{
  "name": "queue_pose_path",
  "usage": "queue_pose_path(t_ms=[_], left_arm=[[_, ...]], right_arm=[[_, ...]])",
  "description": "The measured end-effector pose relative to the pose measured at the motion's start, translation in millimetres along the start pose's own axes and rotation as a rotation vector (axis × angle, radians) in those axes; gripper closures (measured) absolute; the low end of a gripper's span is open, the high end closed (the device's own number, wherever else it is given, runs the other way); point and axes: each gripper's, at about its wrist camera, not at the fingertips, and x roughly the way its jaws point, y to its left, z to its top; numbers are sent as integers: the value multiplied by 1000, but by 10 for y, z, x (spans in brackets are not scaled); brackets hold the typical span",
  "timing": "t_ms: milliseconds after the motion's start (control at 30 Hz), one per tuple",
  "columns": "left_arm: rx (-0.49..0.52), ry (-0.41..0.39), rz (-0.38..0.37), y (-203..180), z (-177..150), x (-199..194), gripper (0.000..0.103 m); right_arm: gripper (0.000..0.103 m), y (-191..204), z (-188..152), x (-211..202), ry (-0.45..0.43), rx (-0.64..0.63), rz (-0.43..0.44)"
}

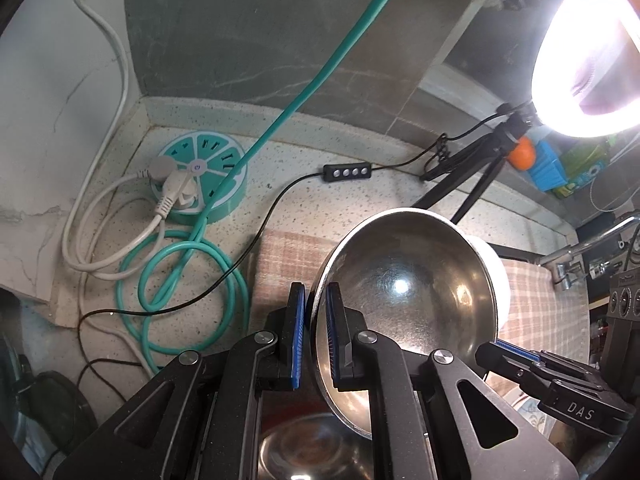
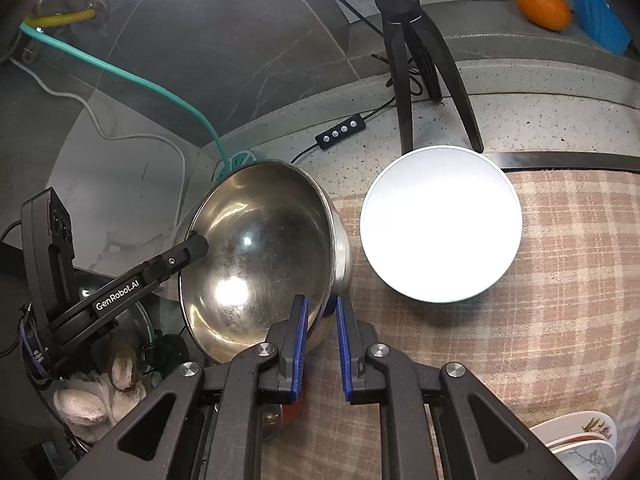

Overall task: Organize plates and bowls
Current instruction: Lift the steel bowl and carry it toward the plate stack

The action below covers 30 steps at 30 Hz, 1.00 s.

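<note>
I am working over a speckled bench (image 2: 540, 120) that is carrying a checked cloth (image 2: 520, 320), and I am ordering what I see from the big things down. The steel bowl (image 2: 256, 252) is hanging tilted above the cloth's left edge because I am gripping it from both sides: my left tool (image 1: 316, 300) is clamping the near-left rim between its blue pads, and my right tool (image 2: 322, 308) is pinching the opposite rim, so neither tool is standing open. I am holding it with two tools, I judge, because the rim is thin and slippery and one pinch could let it swing. The white bowl (image 2: 440, 224) is sitting upright on the cloth just beside the steel one, and I take it to be the likely nesting partner. Another steel bowl (image 1: 320, 452) is lying below my left tool, and patterned plates (image 2: 580, 444) are stacking at the cloth's lower right corner. Around these, a ring lamp (image 1: 592, 52) is glaring on its black tripod (image 2: 416, 60), whose legs are standing close behind the white bowl and crowding any move that way. A round teal power strip (image 1: 200, 176) and its looping teal cable (image 1: 180, 280) are cluttering the left bench. An orange (image 2: 542, 6) is resting on the back ledge, and a small black switch (image 2: 340, 130) is lying on the lamp's cord.
</note>
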Motion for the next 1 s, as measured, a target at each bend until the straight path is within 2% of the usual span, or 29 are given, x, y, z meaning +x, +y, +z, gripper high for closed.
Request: queue_pose_path(t_ms=[500,1000], left_arm=[[26,-47,-30,-278,-327,-438,94],[105,-33,-72,-1076,-695,-428,94]], right_arm=[[90,-56,-341,-561,-25,-29,21],[90,-700,-606,-1209,-77,25,-12]])
